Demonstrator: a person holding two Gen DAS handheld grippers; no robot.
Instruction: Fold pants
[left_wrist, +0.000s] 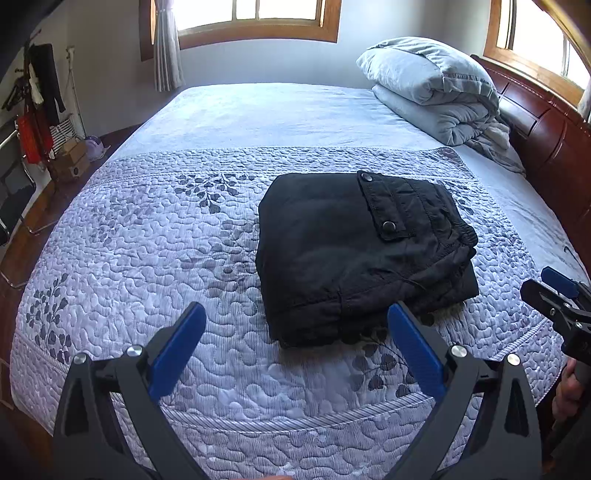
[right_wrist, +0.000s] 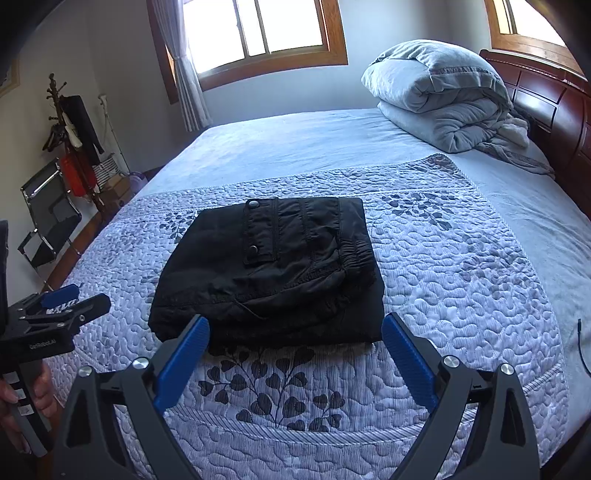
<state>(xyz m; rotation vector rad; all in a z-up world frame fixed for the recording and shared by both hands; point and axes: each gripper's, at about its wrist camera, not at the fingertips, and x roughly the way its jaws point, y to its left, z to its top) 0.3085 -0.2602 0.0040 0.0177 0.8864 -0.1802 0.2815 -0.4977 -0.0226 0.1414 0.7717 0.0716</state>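
Black pants (left_wrist: 354, 254) (right_wrist: 269, 269) lie folded into a compact rectangle on the quilted bed cover (left_wrist: 147, 266) (right_wrist: 461, 266), a snap-button pocket flap on top. My left gripper (left_wrist: 295, 321) hangs open above the cover, just short of the bundle's near edge, nothing between its blue fingers (left_wrist: 177, 350). My right gripper (right_wrist: 293, 330) is open too, its blue fingers (right_wrist: 406, 358) spread before the near edge of the pants without touching them. Each gripper shows in the other's view: the right one (left_wrist: 561, 291) at the right edge, the left one (right_wrist: 59, 299) at the left edge, hand-held.
A folded grey duvet (left_wrist: 436, 92) (right_wrist: 443, 92) is stacked at the head of the bed against the dark wooden headboard (left_wrist: 546, 140). A coat rack with clothes (right_wrist: 77, 147), a chair (right_wrist: 48, 218) and boxes stand on the floor to the left. A thin black cable (right_wrist: 581, 343) lies at the right.
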